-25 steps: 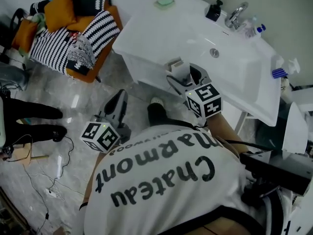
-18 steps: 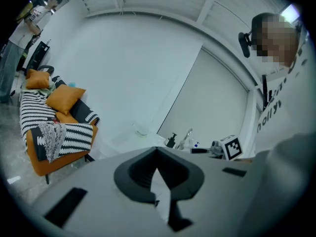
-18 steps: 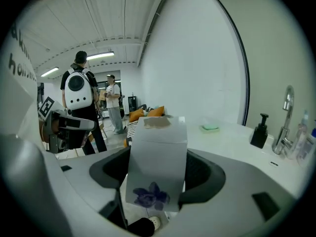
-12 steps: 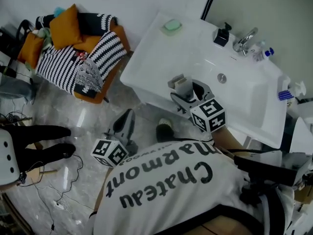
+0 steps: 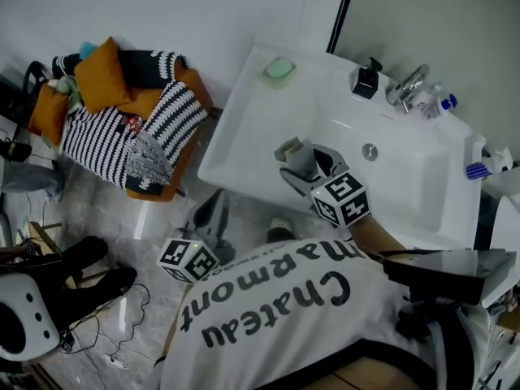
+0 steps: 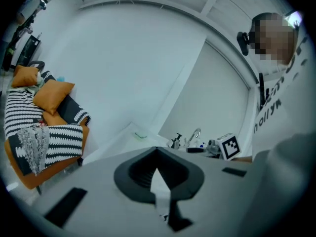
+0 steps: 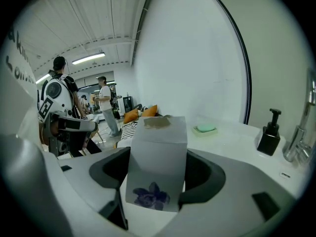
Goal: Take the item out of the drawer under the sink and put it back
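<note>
Two grippers in your hands. Your right gripper [image 5: 302, 162] has its jaws clamped on a small white box [image 7: 157, 157], one jaw on each side wall. The box stands upright, with a purple flower print low on the face toward the camera and a brownish patch on its closed top. You hold it in the air over the near left part of the white sink [image 5: 422, 193], left of the drain [image 5: 370, 151].

Your left gripper [image 5: 216, 201] is off the sink's near left corner, over the marble floor [image 5: 114, 218]. Its jaws are closed together with nothing in them.

At the sink's far left corner, a soap dish [image 5: 277, 70] holds a green bar. Along the far edge stand a black pump bottle [image 5: 365, 78], the tap [image 5: 406, 84] just right of it, then a blue-capped bottle [image 5: 443, 102].

Far left, an orange armchair [image 5: 166, 169] holds orange cushions [image 5: 101, 75] and a black-and-white striped blanket [image 5: 106, 140] draped over its seat.
</note>
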Action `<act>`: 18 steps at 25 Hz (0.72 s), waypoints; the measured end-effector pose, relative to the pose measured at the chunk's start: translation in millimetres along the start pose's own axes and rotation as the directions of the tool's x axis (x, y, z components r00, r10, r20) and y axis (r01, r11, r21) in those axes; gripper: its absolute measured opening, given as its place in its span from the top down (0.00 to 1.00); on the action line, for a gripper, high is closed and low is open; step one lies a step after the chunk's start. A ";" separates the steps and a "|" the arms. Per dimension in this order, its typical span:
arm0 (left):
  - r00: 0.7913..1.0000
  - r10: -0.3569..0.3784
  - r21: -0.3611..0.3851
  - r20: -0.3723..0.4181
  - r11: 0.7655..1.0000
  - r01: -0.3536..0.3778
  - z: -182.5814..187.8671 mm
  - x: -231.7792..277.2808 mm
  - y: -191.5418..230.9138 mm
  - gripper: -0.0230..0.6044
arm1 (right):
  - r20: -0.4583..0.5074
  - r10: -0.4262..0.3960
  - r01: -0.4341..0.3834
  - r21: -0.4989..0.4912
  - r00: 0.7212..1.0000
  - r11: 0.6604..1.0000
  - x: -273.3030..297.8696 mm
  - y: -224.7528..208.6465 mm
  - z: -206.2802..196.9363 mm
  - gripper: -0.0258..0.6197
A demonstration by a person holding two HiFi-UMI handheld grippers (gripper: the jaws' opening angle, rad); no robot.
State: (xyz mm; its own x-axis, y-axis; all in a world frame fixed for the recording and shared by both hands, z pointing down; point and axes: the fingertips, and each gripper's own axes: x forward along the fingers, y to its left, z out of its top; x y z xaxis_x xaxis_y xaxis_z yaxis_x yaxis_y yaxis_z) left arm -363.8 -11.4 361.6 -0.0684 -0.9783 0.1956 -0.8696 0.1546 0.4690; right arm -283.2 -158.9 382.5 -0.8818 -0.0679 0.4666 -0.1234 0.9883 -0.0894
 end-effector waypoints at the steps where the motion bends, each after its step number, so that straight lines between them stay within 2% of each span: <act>1: 1.000 -0.009 0.006 -0.008 1.000 0.009 2.8 6.6 0.8 0.95 | 0.005 -0.001 0.001 0.005 1.000 1.000 3.7 -5.1 3.0 0.45; 6: 0.995 -0.014 0.058 -0.100 0.998 0.020 11.6 45.3 9.7 0.95 | 0.029 -0.020 0.018 0.040 0.999 0.999 13.8 -36.3 12.6 0.45; 11: 0.994 -0.048 0.040 -0.101 0.998 0.052 25.2 85.1 15.8 0.95 | 0.032 -0.056 0.053 0.079 0.998 0.995 24.0 -71.1 8.5 0.45; 18: 0.974 -0.140 0.050 -0.178 0.987 0.151 22.9 125.7 6.4 0.95 | 0.048 -0.129 0.122 0.124 0.991 0.985 25.9 -97.3 14.5 0.45</act>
State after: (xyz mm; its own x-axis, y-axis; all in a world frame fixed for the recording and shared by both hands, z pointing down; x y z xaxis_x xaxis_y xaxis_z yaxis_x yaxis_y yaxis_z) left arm -389.1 -136.5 369.5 0.1419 -0.9501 0.2778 -0.8932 -0.0019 0.4496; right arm -300.7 -258.8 390.5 -0.8794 -0.2011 0.4316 -0.2856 0.9480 -0.1403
